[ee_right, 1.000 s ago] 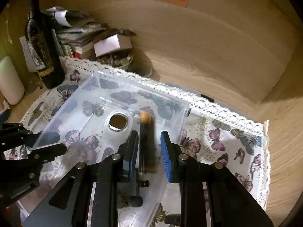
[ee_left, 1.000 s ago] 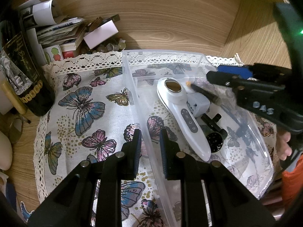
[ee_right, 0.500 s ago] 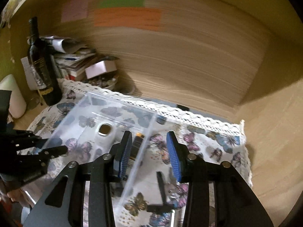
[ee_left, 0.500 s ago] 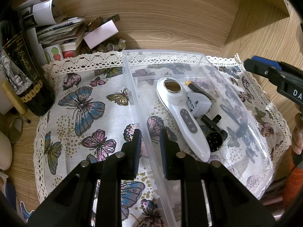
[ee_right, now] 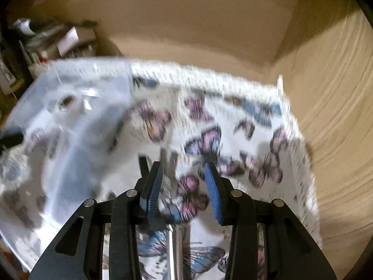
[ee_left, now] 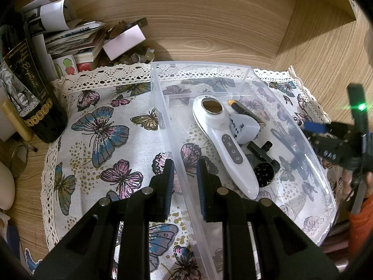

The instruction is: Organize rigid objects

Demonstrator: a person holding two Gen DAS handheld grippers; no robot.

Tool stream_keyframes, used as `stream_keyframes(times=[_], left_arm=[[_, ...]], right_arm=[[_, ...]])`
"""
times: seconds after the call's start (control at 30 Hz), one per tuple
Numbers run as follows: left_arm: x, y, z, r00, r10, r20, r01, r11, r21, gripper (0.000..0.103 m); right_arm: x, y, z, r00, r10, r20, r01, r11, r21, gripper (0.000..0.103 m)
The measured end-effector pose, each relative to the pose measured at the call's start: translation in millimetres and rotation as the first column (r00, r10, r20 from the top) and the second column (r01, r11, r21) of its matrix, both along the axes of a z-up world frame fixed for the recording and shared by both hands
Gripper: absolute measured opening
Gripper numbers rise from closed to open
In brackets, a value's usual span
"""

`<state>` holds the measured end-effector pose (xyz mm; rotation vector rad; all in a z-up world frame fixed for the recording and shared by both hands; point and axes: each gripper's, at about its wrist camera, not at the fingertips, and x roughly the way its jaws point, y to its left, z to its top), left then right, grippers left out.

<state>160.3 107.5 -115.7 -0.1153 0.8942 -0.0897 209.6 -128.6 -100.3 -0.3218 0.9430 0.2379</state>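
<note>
Clamps left claw (ee_left: 184, 166) on near wall of bin (ee_left: 160, 107), wall pinched between pads, probably to stop bin sliding on cloth (ee_left: 105, 128) during loading. Inside bin, already sorted: massager (ee_left: 223, 140), pen (ee_left: 244, 110), grey plug (ee_left: 244, 128) and black part (ee_left: 263, 163), loose and touching. Holds right claw (ee_right: 183, 175) apart, having just been opening, nothing between pads, above cloth right of bin, likely going for next piece. Below it, blurred: shiny rod (ee_right: 174, 252) and something dark, too smeared to name. Off left, bottle (ee_left: 30, 98) and papers (ee_left: 70, 37), well apart from bin. In the way: only bin's right wall
</note>
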Motion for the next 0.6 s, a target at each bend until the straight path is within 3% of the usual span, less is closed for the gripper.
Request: stream_keyframes(times=[0.17,0.6], left_arm=[[-1,-2,0,1.0,0.0,0.003,0.0,1.0,0.011,0.018],[-1,-2,-1,1.0,-0.001,0.003,0.001,1.0,0.008,0.018]], right_arm=[[0,-5,-20,0.998,-0.005,-0.069,0.006,1.0,0.011,0.035],[-5,14,-28,0.995,0.051,-0.088,-0.049,0.998,0.025,0.035]])
